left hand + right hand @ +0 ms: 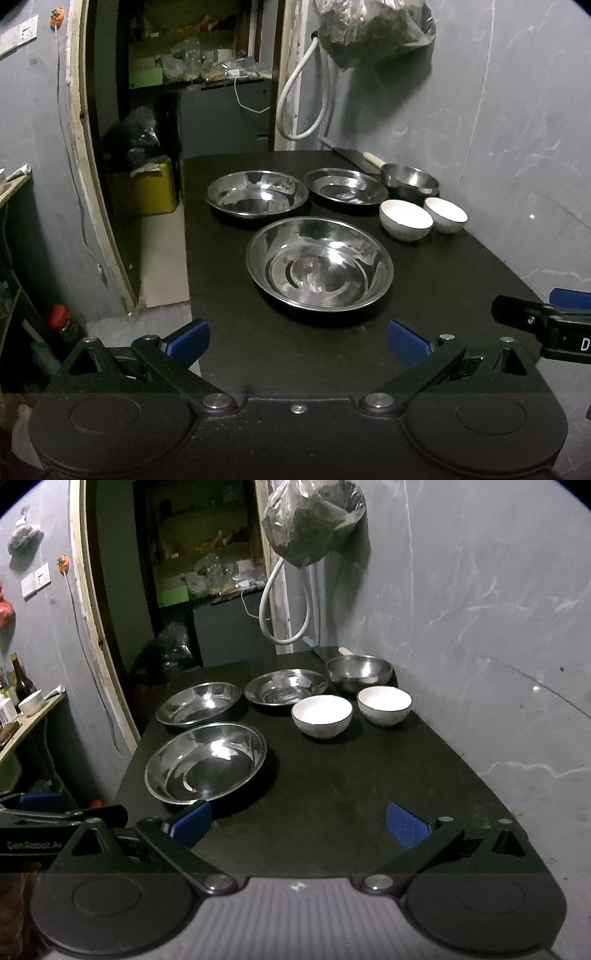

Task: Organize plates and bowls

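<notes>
I had both tools hanging back at the near edge of the dark table [461,280], nothing picked up yet. The left gripper [298,341] was spread wide and empty, its blue pads well apart, aimed straight at the big steel plate [319,262]. I'd take that plate as my landmark. The right gripper [298,823] was just as wide and just as empty, with that same plate just beyond its left pad; my guess was I kept both spread because a broad rim needs a wide mouth.

Beyond the plate, toward the doorway side, sat a second steel plate [257,194], and beside that a third one [345,186], each lying flat and apart from the others, so nothing was stacked. Right of the big plate and a little farther back stood two white bowls [405,219], [446,215], close together, mouths up. Behind them, nearest the wall, was a steel bowl [410,181], and past it a knife [360,157] lay flat at the table's far end.

Everything still looked unsorted to me: plates separate, bowls separate.
</notes>
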Demonstrator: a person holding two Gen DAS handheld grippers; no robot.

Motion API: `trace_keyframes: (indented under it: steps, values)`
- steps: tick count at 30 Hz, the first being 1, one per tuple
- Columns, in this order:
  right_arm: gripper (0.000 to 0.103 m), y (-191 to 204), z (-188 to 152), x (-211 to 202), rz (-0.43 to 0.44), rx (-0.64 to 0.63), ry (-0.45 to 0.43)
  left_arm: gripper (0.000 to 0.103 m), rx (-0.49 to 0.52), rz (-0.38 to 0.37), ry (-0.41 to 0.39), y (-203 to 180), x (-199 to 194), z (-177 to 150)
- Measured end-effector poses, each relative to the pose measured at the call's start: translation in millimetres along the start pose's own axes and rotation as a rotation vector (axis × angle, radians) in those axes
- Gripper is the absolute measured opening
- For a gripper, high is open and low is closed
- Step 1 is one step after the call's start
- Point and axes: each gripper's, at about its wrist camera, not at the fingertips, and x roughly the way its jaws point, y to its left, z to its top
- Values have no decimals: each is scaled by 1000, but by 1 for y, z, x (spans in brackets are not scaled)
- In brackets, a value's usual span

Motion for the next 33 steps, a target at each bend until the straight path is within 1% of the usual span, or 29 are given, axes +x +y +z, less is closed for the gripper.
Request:
trace_keyframes:
  steps: [10,15,21,23,25,28,30,33]
  values:
    - [103,-6,17,30,31,-41,48,102,-28,20,46,-2,24,14]
    - [103,-8,35,53,68,-91,53,102,-103,17,52,7,38,31]
    - [103,-11,61,83,143,-113,35,102,-193,84,23,20,57,59]
    - [103,-11,72,93,184,-113,26,102,-225,100,36,28,64,70]
    - [103,-9,84,105,233,-115,33,102,-284,119,58,41,71,82]
    - [103,-4,102,124,299,-116,43,102,-347,169,44,58,75,97]
    - [103,3,113,137,329,-131,43,102,-346,205,35,67,79,108]
    - [103,14,125,155,336,-137,64,102,-321,231,33,79,89,123]
